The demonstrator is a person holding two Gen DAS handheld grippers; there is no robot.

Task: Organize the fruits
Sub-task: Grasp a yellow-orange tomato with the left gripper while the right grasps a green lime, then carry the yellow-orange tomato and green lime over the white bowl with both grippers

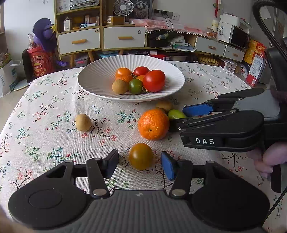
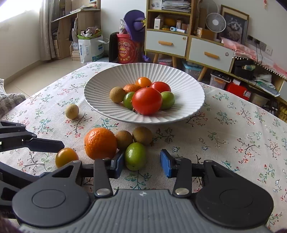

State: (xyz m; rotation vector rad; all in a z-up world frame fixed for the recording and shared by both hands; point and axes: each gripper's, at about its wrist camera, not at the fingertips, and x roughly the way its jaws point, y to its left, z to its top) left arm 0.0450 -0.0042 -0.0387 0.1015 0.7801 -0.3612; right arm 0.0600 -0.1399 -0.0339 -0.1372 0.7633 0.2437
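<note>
A white ribbed plate (image 1: 93, 80) (image 2: 188, 86) holds several fruits, among them a big red tomato (image 1: 154, 81) (image 2: 147, 100). On the cloth lie an orange (image 1: 153, 124) (image 2: 100, 143), a green fruit (image 1: 176, 114) (image 2: 134, 156), two brown fruits (image 2: 142, 135) and a lone brown one (image 1: 83, 122) (image 2: 72, 111). My left gripper (image 1: 140, 164) is open around an orange-green tomato (image 1: 141, 156) (image 2: 66, 156). My right gripper (image 2: 142, 164) (image 1: 181, 116) is open around the green fruit, its left pad close beside it.
The table has a floral cloth (image 1: 44, 129). Behind it stand shelves with drawers (image 1: 100, 37), a fan (image 1: 123, 7) and boxes (image 1: 254, 61). The two grippers are close together at the near side.
</note>
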